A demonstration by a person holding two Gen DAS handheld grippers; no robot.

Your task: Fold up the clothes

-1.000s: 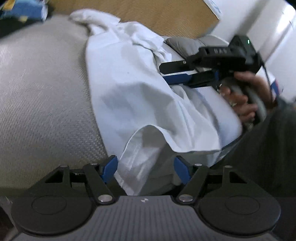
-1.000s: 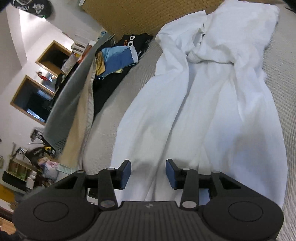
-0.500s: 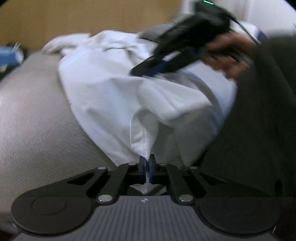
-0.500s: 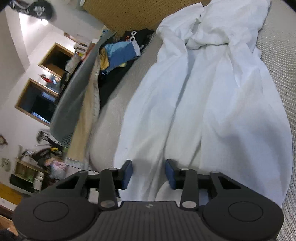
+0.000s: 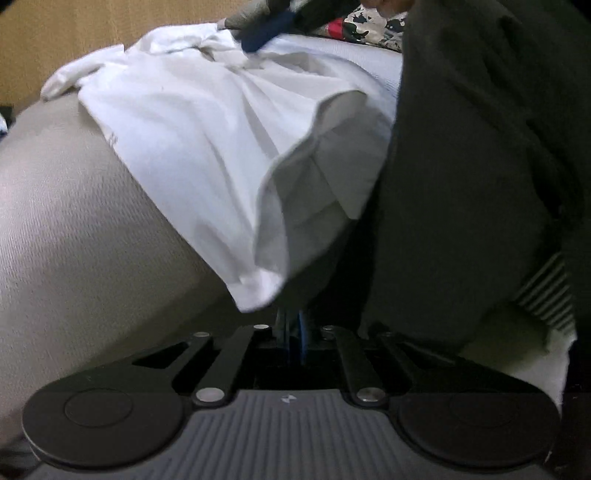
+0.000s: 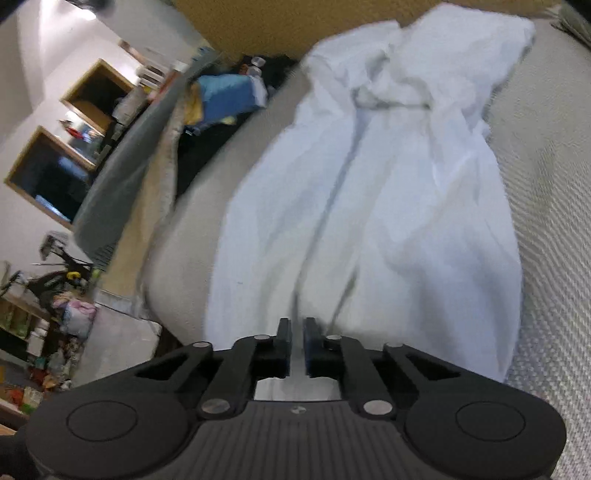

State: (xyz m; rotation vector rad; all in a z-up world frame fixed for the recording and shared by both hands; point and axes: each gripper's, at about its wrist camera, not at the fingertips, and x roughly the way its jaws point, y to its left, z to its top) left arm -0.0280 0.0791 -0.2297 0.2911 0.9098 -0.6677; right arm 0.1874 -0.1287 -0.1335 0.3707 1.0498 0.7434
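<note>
A white garment lies stretched out on a beige bed. My left gripper is shut, its jaws together just below the garment's hanging hem corner; whether cloth is pinched is hidden in shadow. In the right wrist view the same garment runs away from me, bunched at its far end. My right gripper is shut on the near hem, with white cloth showing between and behind the jaws. A blue fingertip of the right gripper shows at the top of the left wrist view.
The person's dark clothing fills the right of the left wrist view. Blue and dark clothes are piled at the bed's far left, beside a grey blanket. A woven headboard backs the bed. Floor clutter lies left.
Both grippers went from open to shut: the left closed on the hem half a second ago, the right just now. The left gripper has dropped lower and the hem corner now hangs above it.
</note>
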